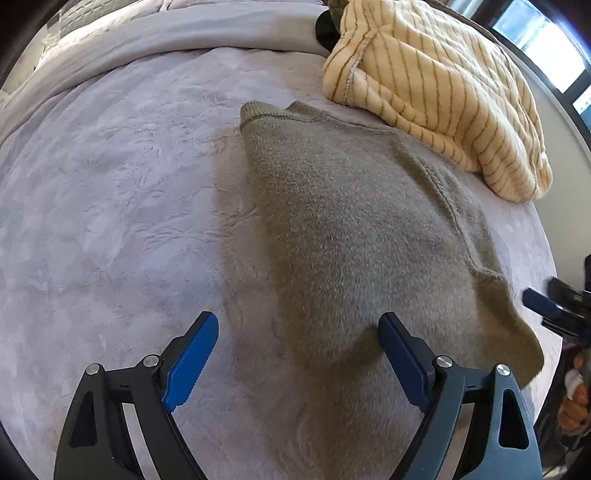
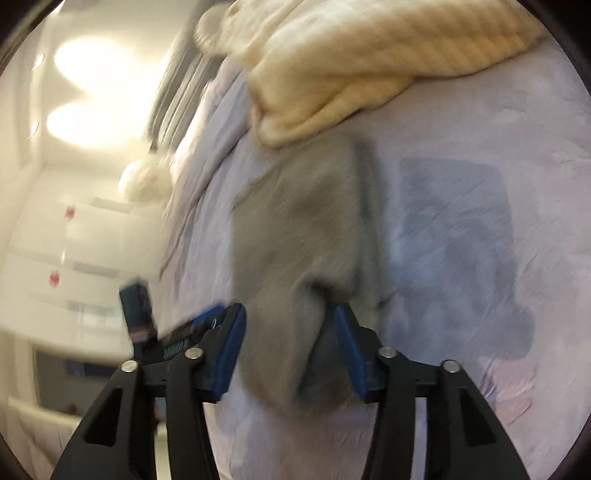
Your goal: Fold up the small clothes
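An olive-grey knit garment lies spread on the lilac bed blanket. My left gripper hangs open over its near edge, the right finger above the knit and the left finger above bare blanket. At the right edge of the left wrist view, my right gripper sits just off the garment's corner. The right wrist view is blurred. There my right gripper stands open with a raised fold of the garment between its fingers. The pads do not clearly press on it.
A cream garment with thin brown stripes is heaped at the far right of the bed, touching the olive one. A grey duvet roll runs along the back. A hand shows at the right edge.
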`<state>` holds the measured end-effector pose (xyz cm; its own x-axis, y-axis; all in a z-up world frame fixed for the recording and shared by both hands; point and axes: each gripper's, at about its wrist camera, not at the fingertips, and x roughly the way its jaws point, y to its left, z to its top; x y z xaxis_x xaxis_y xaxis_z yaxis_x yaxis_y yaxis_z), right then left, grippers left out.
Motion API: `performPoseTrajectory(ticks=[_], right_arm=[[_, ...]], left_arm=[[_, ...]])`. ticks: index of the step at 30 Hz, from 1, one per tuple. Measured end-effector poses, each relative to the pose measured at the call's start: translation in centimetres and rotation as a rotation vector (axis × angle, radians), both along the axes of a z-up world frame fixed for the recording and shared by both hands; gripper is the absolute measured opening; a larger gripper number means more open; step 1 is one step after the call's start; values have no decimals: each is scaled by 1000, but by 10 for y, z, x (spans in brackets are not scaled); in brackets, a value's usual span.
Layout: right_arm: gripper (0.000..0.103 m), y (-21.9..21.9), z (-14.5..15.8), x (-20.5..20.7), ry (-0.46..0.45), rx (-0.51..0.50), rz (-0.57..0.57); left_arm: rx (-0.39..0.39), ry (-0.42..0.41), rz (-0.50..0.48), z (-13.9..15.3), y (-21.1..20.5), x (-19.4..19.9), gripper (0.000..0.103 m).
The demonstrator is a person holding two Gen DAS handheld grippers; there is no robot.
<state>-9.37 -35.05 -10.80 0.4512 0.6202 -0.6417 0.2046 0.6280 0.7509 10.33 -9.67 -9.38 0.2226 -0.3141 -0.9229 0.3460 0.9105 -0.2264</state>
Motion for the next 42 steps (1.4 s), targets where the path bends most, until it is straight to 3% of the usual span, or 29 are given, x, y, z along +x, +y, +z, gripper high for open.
performPoseTrajectory(ticks=[1,3,4,9,13,16,21,23,26,29,37,39,42], right_arm=[[55,8,-5,3,28,-26,41],[13,27,-23,7,127,-134,107],[6,31,-29,8,153,-142,124],[6,26,-21,-1,149,-190,70],[6,24,-54,-7,267,-270,59],[6,19,-68,-13,294,-222,7],[10,22,-53,-16,295,-264,10],[11,17,-43,-19,288,-258,-45],[12,4,-31,-18,302,-332,-145],[15,-8,-17,-6,248,-302,-208],[15,41,14,61,57,-369,-36],[15,49,11,66,55,-414,24],[14,52,-16,71,144,-408,48]], left_arm=[[-1,0,-10,2,0,-3,89],[-13,9,-33,3,-1,-8,89],[-15,13,-42,3,-2,-10,89],[-20,11,-85,3,-10,-26,89],[8,53,-109,-16,-14,-37,89],[-3,100,-86,-32,-10,-42,96],[5,96,-72,-28,-4,-45,97],[15,78,-63,-20,1,-43,96],[9,26,-16,-3,13,-33,96],[11,-10,50,6,25,-21,96],[51,-39,168,6,30,9,96],[65,-34,177,5,23,9,96],[82,-16,175,-1,15,12,96]])
